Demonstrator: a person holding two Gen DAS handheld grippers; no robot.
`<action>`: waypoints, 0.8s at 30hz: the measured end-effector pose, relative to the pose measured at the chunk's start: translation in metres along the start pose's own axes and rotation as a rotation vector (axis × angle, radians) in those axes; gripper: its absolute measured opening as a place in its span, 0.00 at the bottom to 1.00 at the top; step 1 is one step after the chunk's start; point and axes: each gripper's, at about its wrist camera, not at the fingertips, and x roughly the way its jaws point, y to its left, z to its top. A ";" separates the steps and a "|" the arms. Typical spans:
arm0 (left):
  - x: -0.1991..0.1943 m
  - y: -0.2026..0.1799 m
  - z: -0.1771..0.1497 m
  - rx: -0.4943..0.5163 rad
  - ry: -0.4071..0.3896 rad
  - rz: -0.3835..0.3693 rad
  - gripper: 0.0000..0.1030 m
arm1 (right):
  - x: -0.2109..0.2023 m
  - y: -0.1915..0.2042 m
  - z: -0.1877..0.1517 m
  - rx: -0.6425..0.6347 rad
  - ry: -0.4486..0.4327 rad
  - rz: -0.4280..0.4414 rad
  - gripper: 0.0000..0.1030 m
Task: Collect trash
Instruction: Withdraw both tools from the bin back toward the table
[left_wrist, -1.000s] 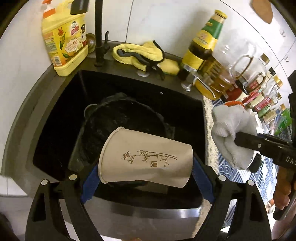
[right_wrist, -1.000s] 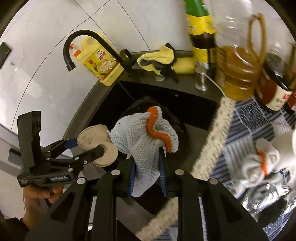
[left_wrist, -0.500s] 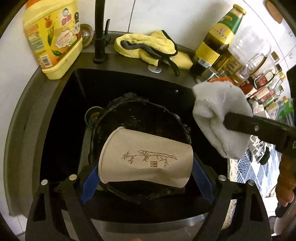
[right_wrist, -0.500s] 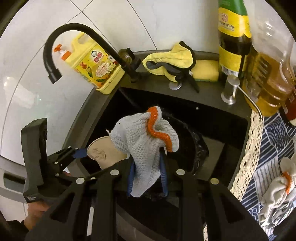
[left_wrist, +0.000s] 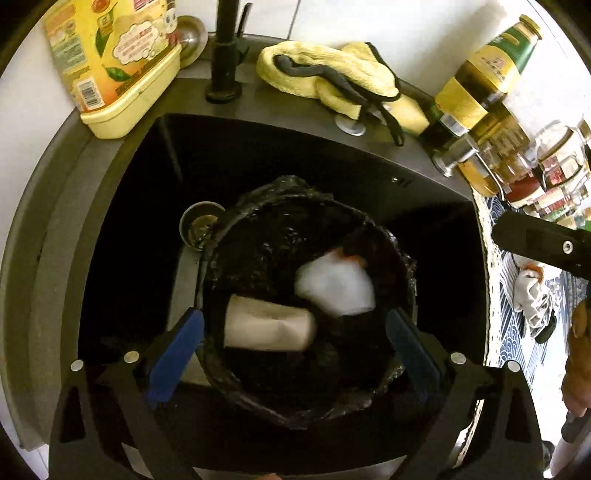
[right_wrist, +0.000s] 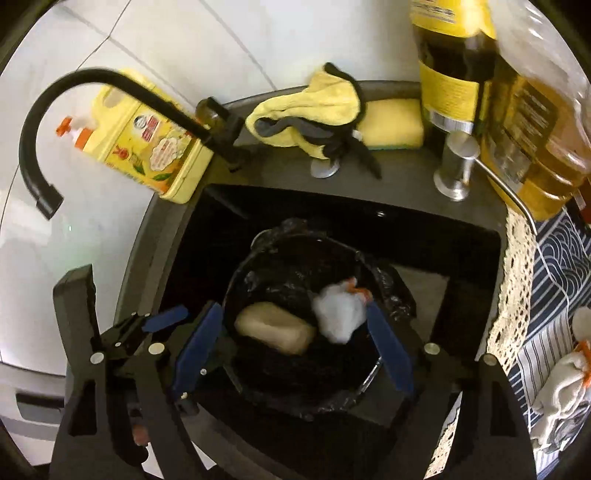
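A round bin lined with a black bag (left_wrist: 258, 195) (right_wrist: 266, 236) stands in the dark sink. A beige paper cup (left_wrist: 269, 328) (right_wrist: 277, 328) and a blurred grey-white glove with an orange cuff (left_wrist: 334, 286) (right_wrist: 338, 310) are inside it, side by side. My left gripper (left_wrist: 291, 321) hangs over the bin with its jaws opening wide, nothing between the pads. My right gripper (right_wrist: 291, 310) is also above the bin, its jaws opening and free of the glove. Part of the right gripper (left_wrist: 543, 243) shows in the left wrist view, and the left gripper (right_wrist: 110, 339) appears in the right wrist view.
A yellow detergent bottle (left_wrist: 110, 62), a black tap (right_wrist: 110, 85), a yellow cloth (left_wrist: 325, 74) and a sponge (right_wrist: 391, 125) sit on the sink's rear ledge. Oil bottles (left_wrist: 476, 85) crowd the right. Another glove (right_wrist: 565, 380) lies on the striped mat at the right.
Both grippers moved over the bin and lower, then opened. The cup left the left gripper and the glove left the right one; both are now down in the bin.
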 end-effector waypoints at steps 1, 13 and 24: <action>0.000 0.001 0.001 -0.001 0.002 0.000 0.93 | -0.003 -0.002 0.000 0.008 -0.005 0.003 0.78; -0.030 -0.008 -0.013 0.007 -0.049 0.000 0.93 | -0.061 -0.028 -0.027 0.090 -0.118 -0.015 0.78; -0.067 -0.041 -0.031 0.061 -0.102 -0.014 0.93 | -0.121 -0.068 -0.073 0.161 -0.225 -0.085 0.78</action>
